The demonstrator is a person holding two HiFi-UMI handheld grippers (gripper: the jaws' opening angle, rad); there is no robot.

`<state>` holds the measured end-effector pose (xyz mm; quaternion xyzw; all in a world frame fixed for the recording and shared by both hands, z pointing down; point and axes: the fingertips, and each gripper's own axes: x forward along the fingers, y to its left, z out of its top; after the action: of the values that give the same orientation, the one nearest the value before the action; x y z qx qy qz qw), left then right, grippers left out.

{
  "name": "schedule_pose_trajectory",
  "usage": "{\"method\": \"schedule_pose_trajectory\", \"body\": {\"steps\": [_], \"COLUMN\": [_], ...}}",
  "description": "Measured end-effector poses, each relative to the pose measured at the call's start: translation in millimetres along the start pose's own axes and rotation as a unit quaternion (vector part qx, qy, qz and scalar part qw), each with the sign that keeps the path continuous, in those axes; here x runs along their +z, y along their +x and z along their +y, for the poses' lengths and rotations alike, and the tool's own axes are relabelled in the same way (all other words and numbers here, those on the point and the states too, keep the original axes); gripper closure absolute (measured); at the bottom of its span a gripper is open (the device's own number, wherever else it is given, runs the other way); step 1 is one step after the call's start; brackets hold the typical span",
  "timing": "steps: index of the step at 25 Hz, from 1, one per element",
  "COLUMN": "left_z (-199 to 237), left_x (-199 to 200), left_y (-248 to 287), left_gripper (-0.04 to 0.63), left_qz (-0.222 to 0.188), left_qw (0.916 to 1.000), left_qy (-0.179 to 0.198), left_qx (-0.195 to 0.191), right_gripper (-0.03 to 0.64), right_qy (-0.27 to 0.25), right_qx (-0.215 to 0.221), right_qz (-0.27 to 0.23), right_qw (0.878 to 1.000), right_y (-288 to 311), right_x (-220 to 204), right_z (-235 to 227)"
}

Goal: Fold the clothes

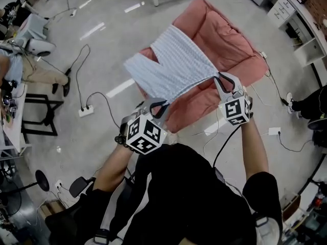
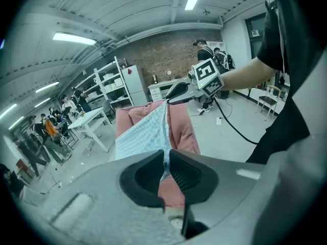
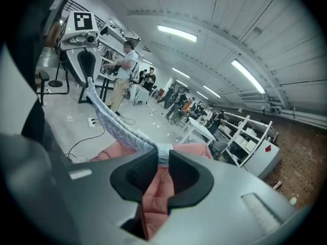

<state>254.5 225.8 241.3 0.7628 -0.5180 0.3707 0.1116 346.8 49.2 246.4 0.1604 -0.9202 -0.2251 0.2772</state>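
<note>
A pale blue-white knit garment [image 1: 171, 64] hangs stretched in the air between my two grippers, above a pink cushioned seat [image 1: 225, 42]. My left gripper [image 1: 159, 106] is shut on the garment's near left corner, and the cloth [image 2: 145, 134] runs out from between its jaws. My right gripper [image 1: 223, 79] is shut on the near right corner, where a bunched hem [image 3: 163, 154] sits pinched between the jaws. The rest of the garment [image 3: 112, 121] stretches across to the left gripper [image 3: 84, 32].
The pink seat [image 2: 181, 129] stands on a grey floor with cables and a power strip [image 1: 85, 109]. White shelving [image 1: 301, 24] is at the right, a desk [image 1: 13, 131] and a seated person [image 1: 36, 73] at the left. Several people stand farther back [image 3: 179, 103].
</note>
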Motion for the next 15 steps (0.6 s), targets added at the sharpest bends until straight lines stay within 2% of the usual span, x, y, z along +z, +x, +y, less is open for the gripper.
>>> {"method": "schedule_pose_trajectory", "body": {"steps": [9,15], "left_z": [-60,-84], "left_x": [-41,-69], "left_y": [46,76], "left_gripper": [0.552,0.552], "left_qz": [0.037,0.061], "left_qw": [0.996,0.9919], "left_qy": [-0.024,-0.034], "left_qx": [-0.078,-0.106], "right_gripper": [0.548,0.551], "right_qy": [0.007,0.005], "right_qx": [0.049,0.076], "right_qz": [0.076,0.117], "right_qw": [0.996,0.99], "right_y": [-8,-9], "right_x": [-88,-132], "right_z": [50,77]}}
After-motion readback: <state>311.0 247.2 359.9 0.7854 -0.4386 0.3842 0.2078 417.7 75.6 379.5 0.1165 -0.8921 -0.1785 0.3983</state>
